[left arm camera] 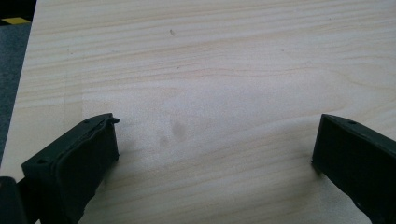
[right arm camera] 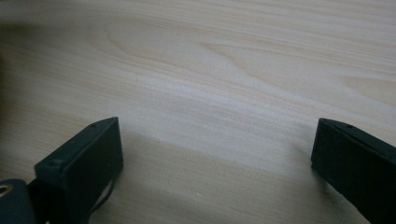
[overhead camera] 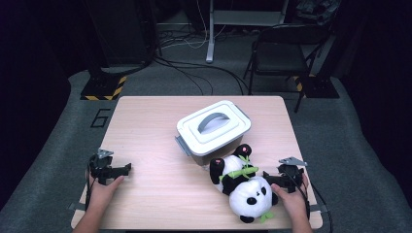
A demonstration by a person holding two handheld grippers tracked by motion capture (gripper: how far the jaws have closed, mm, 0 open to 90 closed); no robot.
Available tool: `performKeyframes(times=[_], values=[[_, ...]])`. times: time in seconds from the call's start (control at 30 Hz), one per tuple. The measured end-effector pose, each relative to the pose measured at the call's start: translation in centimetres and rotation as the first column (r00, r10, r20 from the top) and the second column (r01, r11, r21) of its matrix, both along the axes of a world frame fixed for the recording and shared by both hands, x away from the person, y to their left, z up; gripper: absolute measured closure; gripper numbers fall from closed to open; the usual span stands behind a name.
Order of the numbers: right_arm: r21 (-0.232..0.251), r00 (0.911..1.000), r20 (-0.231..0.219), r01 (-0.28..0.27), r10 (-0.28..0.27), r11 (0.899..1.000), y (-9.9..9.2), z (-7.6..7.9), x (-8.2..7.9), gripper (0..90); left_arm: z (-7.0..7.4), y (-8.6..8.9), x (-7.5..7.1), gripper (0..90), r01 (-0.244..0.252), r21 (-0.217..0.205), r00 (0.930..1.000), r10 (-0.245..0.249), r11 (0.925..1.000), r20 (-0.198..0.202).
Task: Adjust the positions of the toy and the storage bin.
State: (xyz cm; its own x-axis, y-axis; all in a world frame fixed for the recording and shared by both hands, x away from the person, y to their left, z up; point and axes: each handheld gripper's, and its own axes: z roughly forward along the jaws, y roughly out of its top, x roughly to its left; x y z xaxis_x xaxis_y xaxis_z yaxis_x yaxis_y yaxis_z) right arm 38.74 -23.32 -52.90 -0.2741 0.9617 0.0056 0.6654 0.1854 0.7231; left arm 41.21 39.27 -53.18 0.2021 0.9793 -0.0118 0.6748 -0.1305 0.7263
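High view: lidded box [overhead camera: 214, 130], panda [overhead camera: 243, 187] outside, touching its front.

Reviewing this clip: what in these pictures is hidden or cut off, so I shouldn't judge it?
- Inside of the white box: high view, the shut lid hides it.
- Box's near wall: high view, the panda plush partly covers it.
- Person's forearms: high view, cut by the bottom edge.
- Panda and box: lie beyond what the two gripper views frame, which is bare table.

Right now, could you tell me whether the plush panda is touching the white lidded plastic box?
Touching: the high view shows the panda's foot against the box front.
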Motion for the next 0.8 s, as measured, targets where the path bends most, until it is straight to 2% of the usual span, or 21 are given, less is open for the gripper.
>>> performKeyframes(times=[0.6, 0.8], values=[[0.005, 1.0000, 0.007, -0.004, 0.004, 1.000, -0.09, 0.03, -0.03, 4.0, 0.00, -0.11, -0.44, 0.0, 0.019, -0.003, 0.9998, -0.019, 0.9998, -0.003], [0.014, 0.9993, 0.029, 0.021, -0.022, 1.000, -0.39, 0.15, -0.45, 15.7, 0.00, -0.11, -0.41, 0.0, 0.021, -0.003, 0.9998, -0.021, 0.9998, -0.003]])
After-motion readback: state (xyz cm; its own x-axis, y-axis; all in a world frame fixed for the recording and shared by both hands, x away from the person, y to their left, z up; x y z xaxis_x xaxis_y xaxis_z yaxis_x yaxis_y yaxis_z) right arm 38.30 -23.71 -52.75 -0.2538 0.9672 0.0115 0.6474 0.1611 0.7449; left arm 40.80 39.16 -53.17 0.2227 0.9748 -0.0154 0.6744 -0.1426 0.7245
